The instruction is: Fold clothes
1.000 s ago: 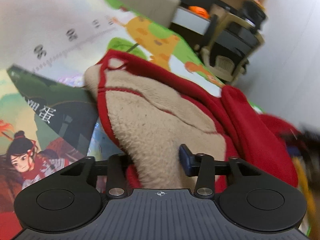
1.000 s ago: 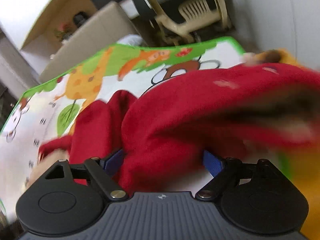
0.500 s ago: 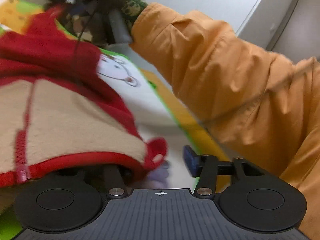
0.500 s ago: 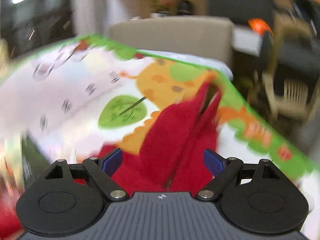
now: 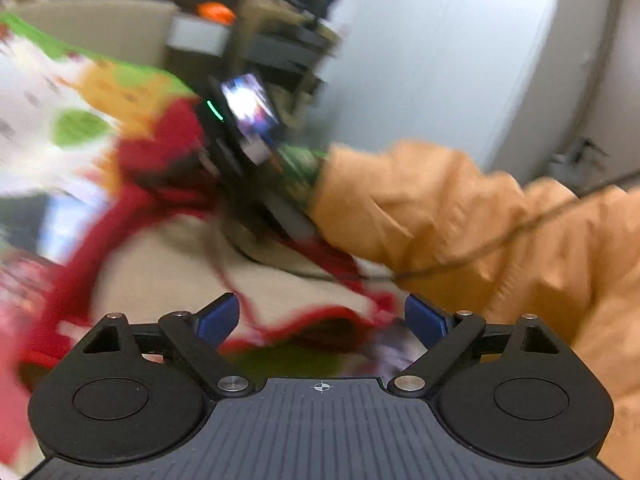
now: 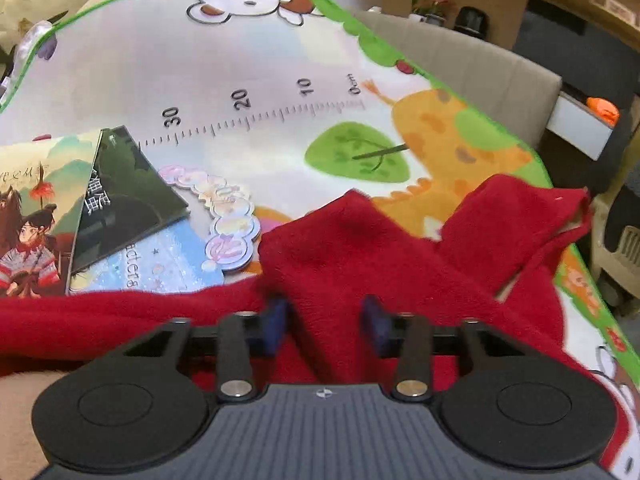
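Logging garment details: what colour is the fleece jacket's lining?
Beige, inside the red fleece jacket; the left wrist view shows it best, though blurred.

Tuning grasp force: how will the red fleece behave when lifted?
Likely floppy: the fleece lies in soft folds and bunches between the right tongs. Probably light but bulky, given its thick beige lining. Likely grippy, not slippery; the pile looks fuzzy.

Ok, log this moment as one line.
task: fold clothes | left gripper: open, empty, over fleece lining | right gripper: closing on red fleece jacket | play mat: books beside jacket
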Demonstrator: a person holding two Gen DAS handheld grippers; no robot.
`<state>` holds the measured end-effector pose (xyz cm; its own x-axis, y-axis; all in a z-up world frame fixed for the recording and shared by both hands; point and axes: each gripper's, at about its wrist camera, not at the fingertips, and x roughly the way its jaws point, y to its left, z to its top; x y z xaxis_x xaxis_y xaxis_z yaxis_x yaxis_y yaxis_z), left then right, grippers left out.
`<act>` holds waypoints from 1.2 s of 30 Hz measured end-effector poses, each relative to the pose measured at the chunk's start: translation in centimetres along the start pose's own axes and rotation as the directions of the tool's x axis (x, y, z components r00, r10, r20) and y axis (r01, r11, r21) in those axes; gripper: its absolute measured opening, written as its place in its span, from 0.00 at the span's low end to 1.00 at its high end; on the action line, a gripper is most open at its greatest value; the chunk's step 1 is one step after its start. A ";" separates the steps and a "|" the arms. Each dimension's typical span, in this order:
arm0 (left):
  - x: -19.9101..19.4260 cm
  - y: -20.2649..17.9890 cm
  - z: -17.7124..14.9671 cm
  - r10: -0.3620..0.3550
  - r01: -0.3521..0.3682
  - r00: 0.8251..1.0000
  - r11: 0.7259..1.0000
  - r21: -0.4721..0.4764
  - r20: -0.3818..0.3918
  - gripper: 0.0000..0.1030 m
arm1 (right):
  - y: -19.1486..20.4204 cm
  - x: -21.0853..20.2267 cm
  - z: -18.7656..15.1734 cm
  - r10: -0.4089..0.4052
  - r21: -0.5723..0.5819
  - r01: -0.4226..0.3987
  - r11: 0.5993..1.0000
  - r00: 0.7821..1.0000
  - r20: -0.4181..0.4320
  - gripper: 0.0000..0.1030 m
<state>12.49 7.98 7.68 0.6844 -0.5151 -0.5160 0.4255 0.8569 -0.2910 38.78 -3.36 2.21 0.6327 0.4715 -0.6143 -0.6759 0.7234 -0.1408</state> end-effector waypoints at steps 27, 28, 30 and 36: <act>27.1 1.6 7.7 0.455 -0.397 0.884 0.604 0.691 0.110 0.18 | -16.0 -28.0 -21.1 -0.360 0.687 0.168 0.707 0.921 0.147 0.66; 25.7 3.2 9.0 0.511 -0.483 0.845 0.601 0.637 0.159 0.18 | -15.8 -27.9 -20.5 -0.356 0.672 0.162 0.722 0.921 0.160 0.70; 22.7 7.7 11.6 0.670 -0.685 0.700 0.534 0.495 0.246 0.08 | -15.1 -28.0 -19.2 -0.347 0.640 0.155 0.753 0.919 0.185 0.75; 11.2 22.1 10.9 0.926 -0.921 0.370 0.355 0.158 0.076 0.15 | -12.9 -28.2 -17.7 -0.379 0.576 0.237 0.782 0.915 0.137 0.90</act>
<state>36.03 20.94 4.20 0.6920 0.6013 -0.3993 -0.3861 0.7758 0.4992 22.99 -34.92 7.61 0.8868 0.2267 -0.4026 -0.1609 0.9683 0.1910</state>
